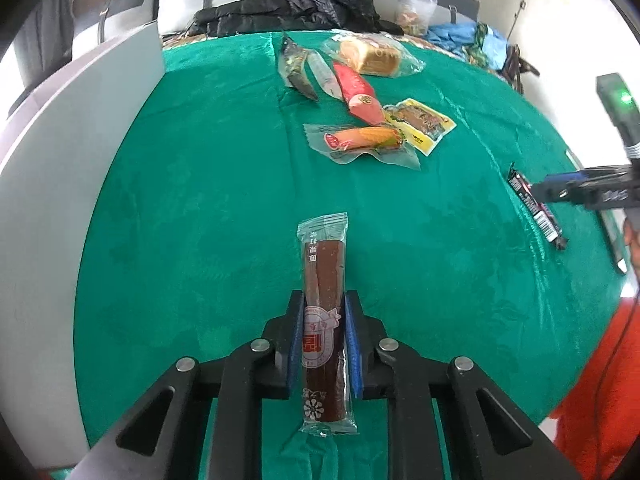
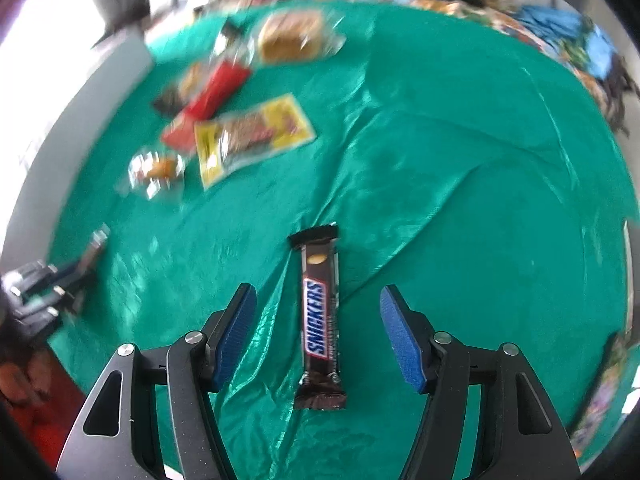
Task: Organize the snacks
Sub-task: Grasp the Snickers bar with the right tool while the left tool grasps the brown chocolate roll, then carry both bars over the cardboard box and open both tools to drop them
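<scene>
In the left wrist view my left gripper (image 1: 323, 300) is shut on a long brown snack stick in a clear wrapper (image 1: 325, 272), its blue pads pressing both sides, above the green cloth. In the right wrist view a Snickers bar (image 2: 320, 316) lies on the cloth between the spread fingers of my right gripper (image 2: 318, 296), which is open; the pads stand well apart from the bar. The same bar (image 1: 536, 210) shows at the right of the left wrist view, with the right gripper's finger tips (image 1: 554, 191) over it.
A cluster of snacks lies further back: a wrapped bread loaf (image 1: 370, 56), a red pack (image 1: 358, 94), a yellow pack (image 1: 420, 124), an orange sausage pack (image 1: 360, 142) and dark fish packs (image 1: 298, 68). Dark clothing (image 1: 296, 10) lies behind the table. An orange sleeve (image 1: 600, 380) is at right.
</scene>
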The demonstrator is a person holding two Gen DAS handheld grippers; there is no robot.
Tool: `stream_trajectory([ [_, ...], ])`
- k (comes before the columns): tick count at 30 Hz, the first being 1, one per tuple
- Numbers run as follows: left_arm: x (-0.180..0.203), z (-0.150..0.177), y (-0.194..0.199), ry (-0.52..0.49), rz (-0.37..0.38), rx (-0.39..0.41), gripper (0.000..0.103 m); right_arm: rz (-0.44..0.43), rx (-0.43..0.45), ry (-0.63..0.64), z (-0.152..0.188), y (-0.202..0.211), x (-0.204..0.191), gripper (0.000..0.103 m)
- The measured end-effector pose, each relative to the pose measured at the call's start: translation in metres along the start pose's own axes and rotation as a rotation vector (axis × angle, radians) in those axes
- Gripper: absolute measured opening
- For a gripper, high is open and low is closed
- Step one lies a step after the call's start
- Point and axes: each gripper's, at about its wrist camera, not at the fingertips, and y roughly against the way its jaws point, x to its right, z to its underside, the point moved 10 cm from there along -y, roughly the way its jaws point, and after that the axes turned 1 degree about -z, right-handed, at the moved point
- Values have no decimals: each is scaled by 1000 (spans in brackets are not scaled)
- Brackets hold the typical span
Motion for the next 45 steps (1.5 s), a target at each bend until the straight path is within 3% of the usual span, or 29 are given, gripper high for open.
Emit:
stream_trajectory([
  [2, -2, 4, 5, 6, 5, 5, 18, 37, -60, 39, 3, -10, -7, 48],
  [5, -6, 8, 14, 34, 32, 18, 18, 76, -122, 14, 10, -20, -4, 37],
  [6, -7, 8, 17, 44, 39, 24, 18, 71, -126, -6, 12, -21, -2, 18],
  [14, -5, -14, 55, 121, 126, 104, 18, -16, -52, -144, 13, 12, 5, 17],
  [17, -14, -29, 85, 165, 161, 151, 18, -64, -11, -138, 1, 30, -18, 17],
  [20, -46, -48, 120, 221, 158, 212, 18, -158, 52, -107, -26, 51, -70, 17],
  [24, -119, -63, 154, 278, 50, 263, 18, -348, 149, -19, -81, 93, -179, 18],
  [27, -191, -64, 170, 319, -91, 254, 18, -489, 184, 44, -113, 116, -267, 18],
  [31, -271, -54, 180, 359, -274, 211, 19, -587, 208, 119, -138, 127, -365, 19],
  [32, -291, -49, 183, 380, -331, 198, 22, -599, 215, 126, -140, 126, -380, 24],
  [33, -303, -44, 184, 396, -363, 186, 35, -612, 226, 127, -146, 126, -396, 40],
  [34, -318, -37, 186, 424, -400, 174, 57, -619, 235, 126, -150, 126, -405, 52],
  [35, -329, -32, 191, 452, -428, 182, 67, -612, 251, 124, -152, 129, -407, 64],
  [36, -334, -29, 196, 470, -442, 200, 80, -591, 290, 117, -156, 134, -405, 64],
  [37, -339, -23, 204, 486, -450, 226, 82, -576, 323, 117, -157, 142, -399, 64],
  [40, -337, -17, 212, 531, -409, 266, 83, -519, 399, 159, -155, 157, -373, 67],
  [42, -319, -17, 213, 537, -355, 288, 83, -409, 450, 198, -150, 156, -335, 72],
  [45, -269, -27, 210, 480, -245, 311, 83, -254, 450, 235, -135, 126, -272, 72],
])
